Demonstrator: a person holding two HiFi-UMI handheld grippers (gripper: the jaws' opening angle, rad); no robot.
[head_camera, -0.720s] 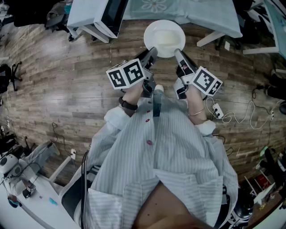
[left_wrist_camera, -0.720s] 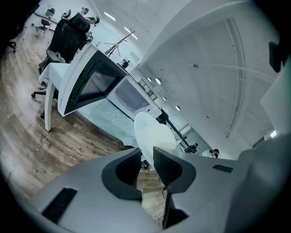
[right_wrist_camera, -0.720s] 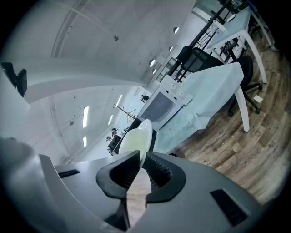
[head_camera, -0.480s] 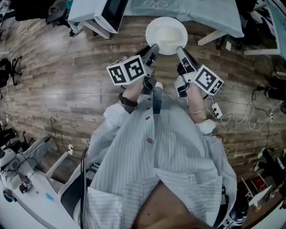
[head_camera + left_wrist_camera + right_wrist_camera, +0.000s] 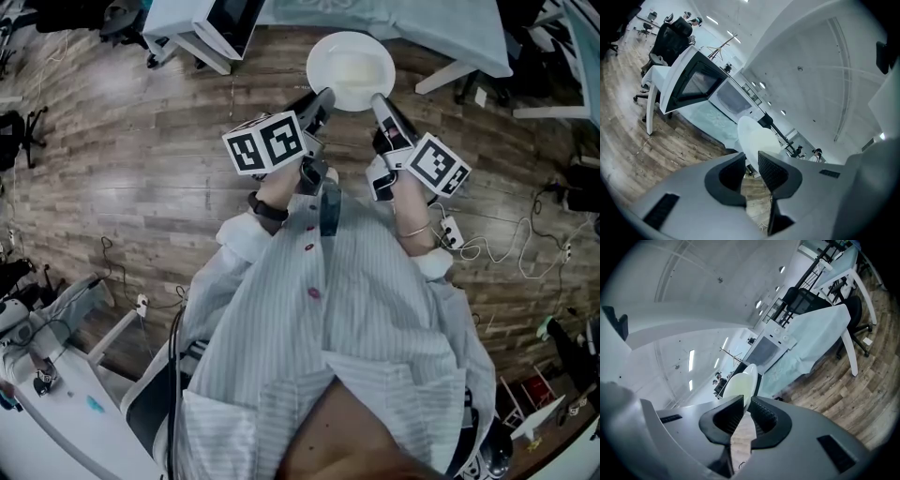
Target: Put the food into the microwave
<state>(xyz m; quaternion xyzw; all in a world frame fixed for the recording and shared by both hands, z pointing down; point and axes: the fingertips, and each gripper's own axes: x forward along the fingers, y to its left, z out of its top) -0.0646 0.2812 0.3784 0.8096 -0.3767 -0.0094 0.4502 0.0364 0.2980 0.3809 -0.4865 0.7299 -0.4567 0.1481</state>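
So here's where we're at: the white plate is up in the air out in front of us, pinched from both sides. The left claw has its jaws clamped on the plate's near-left rim, and the right claw has its jaws on the near-right rim. The left gripper view backs that up, with the left claw narrow and the plate edge-on between the pads. The right gripper view shows the same deal – the right claw is almost closed, biting the plate by its thin rim.

The food is a pale yellowish patch sitting in the plate's middle.

From the head view, the plate hangs over the wood floor, right at the edge of the tabletop with the pale teal cloth. The microwave sits up and to the left of the plate, well apart from it. In the left gripper view its dark-framed door looks swung open.

A white cable lies on the floor off to our right.
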